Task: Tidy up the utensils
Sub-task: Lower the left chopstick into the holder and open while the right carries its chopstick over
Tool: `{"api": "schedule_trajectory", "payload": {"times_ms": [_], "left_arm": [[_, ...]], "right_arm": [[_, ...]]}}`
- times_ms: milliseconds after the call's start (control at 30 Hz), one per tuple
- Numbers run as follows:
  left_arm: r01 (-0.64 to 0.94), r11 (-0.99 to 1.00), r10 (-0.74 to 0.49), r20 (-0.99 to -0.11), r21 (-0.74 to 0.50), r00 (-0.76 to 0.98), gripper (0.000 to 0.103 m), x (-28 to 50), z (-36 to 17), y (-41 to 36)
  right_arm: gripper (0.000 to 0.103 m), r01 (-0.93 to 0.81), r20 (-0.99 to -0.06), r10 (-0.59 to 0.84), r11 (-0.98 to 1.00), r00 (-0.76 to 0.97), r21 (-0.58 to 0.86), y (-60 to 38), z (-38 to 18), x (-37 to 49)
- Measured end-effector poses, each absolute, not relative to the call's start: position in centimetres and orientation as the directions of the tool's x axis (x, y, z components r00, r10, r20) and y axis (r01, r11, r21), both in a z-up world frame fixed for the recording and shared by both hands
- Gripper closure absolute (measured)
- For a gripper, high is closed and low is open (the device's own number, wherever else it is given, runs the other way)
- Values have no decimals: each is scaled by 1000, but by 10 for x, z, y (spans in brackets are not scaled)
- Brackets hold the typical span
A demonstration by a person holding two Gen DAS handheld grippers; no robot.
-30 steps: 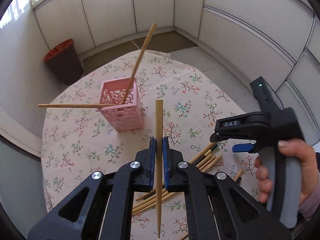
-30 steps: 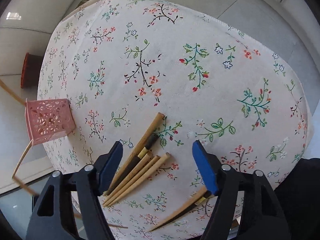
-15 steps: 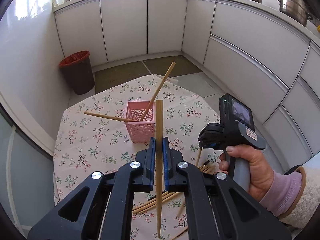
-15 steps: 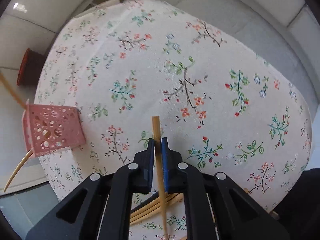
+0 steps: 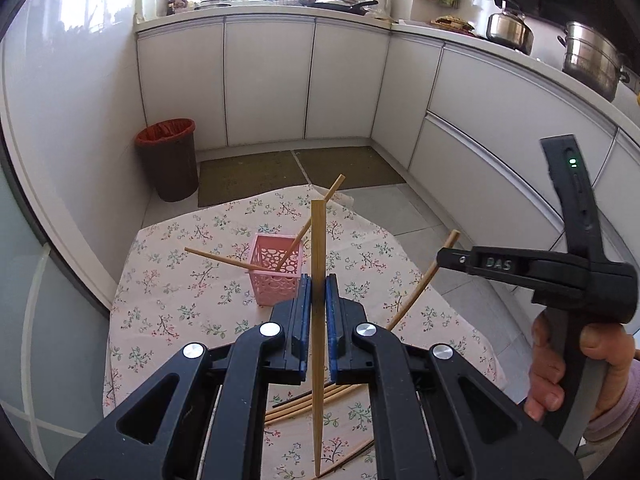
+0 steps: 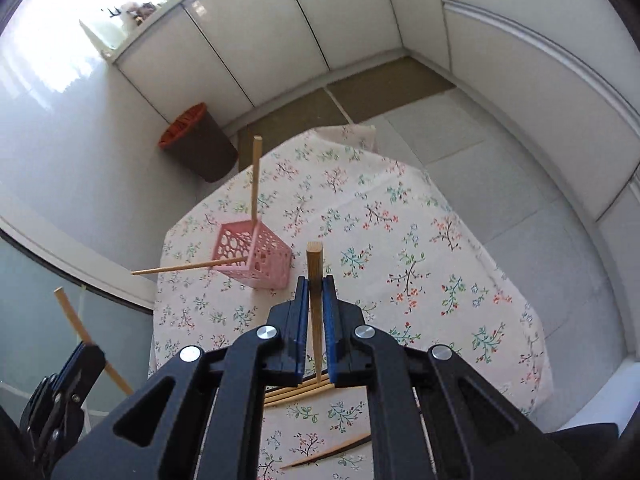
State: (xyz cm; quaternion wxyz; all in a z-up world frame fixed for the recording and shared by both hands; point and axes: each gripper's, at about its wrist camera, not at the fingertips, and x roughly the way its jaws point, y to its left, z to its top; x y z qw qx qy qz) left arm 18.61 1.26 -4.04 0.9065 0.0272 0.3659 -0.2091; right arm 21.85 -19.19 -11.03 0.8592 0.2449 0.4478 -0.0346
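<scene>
Left wrist view looks down over the left tool point(image 5: 316, 292), whose blue-padded black jaws are pressed narrow on a pale, square-sectioned wooden chopstick point(image 5: 318, 320); the stick stands nearly upright through the pads, thick blunt end up, thin tapered tip hanging below. Beyond it sits a small pink basket point(image 5: 275, 276), square, of rigid plastic with a lattice of round holes, on a tabletop point(image 5: 168, 308) draped in cream cloth printed with small flower sprigs. Two slim wooden sticks already lean out of the basket, one low to the left, one steeply to the right. Under the tool a loose bundle of chopsticks point(image 5: 312, 400) lies flat on the cloth, among them a darker one.

At the right edge a hand point(image 5: 580, 364) grips the handle of the right tool point(image 5: 442, 256), matte black plastic, its tip closed on another chopstick point(image 5: 424, 280) that slants upward and looks slightly bowed by the lens.

From the right wrist view, that right tool point(image 6: 316, 292) is likewise clamped tight on its light wooden chopstick point(image 6: 315, 300), round blunt end forward, above the floral cloth, with the perforated pink basket point(image 6: 256, 256) just ahead to the left. A brown bin point(image 6: 196, 144) with an orange liner stands on the floor by glossy white cabinet doors.
</scene>
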Motion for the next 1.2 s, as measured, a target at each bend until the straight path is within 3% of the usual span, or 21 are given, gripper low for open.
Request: {"api": "schedule_trajectory", "payload": {"times_ms": [267,600,900,1200], "left_arm": [[314,940,-328,-609,-134,722,97,198,7,19],[168,968,-229,-383,-187,895,97,229,49,14],[81,988,-119,-301,-135,946,97,284,8,-15],[17,992,-58,-333,-127,941,95,326,-67,-11]], "right_arm": [[96,200,-708,169,892,686,407,-204,-34,210],[96,126,-617,210,882,759,455,-215,19,226],[96,93,-614,244,881,751,464,-218,8,264],[96,68,-640,280,884,715,462,-207,-26,310]]}}
